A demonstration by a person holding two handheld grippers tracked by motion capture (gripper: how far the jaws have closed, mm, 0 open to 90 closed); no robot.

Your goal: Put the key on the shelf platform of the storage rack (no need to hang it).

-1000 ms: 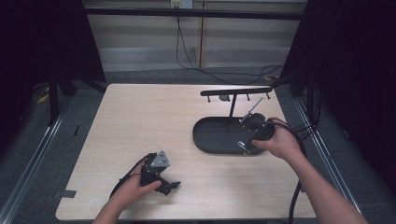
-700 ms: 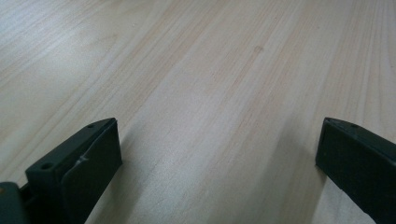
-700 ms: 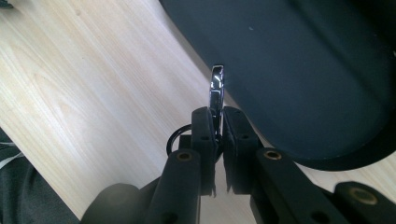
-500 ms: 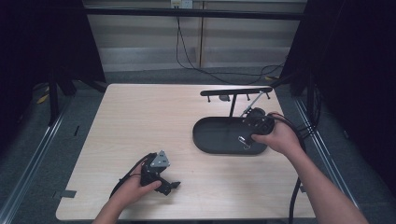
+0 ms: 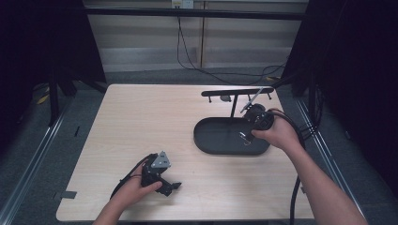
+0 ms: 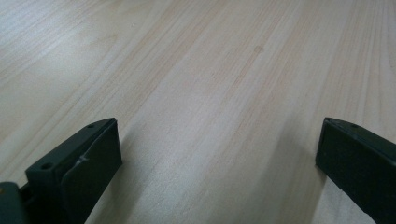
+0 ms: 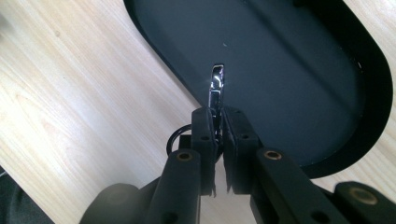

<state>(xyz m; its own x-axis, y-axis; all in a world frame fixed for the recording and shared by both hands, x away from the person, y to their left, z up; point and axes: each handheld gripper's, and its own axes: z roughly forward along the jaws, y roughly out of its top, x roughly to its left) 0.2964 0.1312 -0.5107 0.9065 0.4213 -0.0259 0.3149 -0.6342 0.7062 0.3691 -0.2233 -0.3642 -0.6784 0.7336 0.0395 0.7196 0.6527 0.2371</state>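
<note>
Since a second ago the right gripper (image 5: 246, 135) has drawn a little toward the right end of the black oval tray (image 5: 211, 140), while the left gripper (image 5: 172, 186) has kept its place at the near left of the table (image 5: 141, 117). The right gripper's jaws are clamped on a small shiny metal clip (image 7: 216, 86) with a dark ring (image 7: 176, 138) hanging from it, held over the tray's dark floor near its rim. Behind the tray a thin post carries a black crossbar (image 5: 237, 92) with small hooks. The left gripper rests on the light wood with its jaws spread wide and bare board between them. Cables (image 5: 197, 51) trail across the floor beyond the far edge.
</note>
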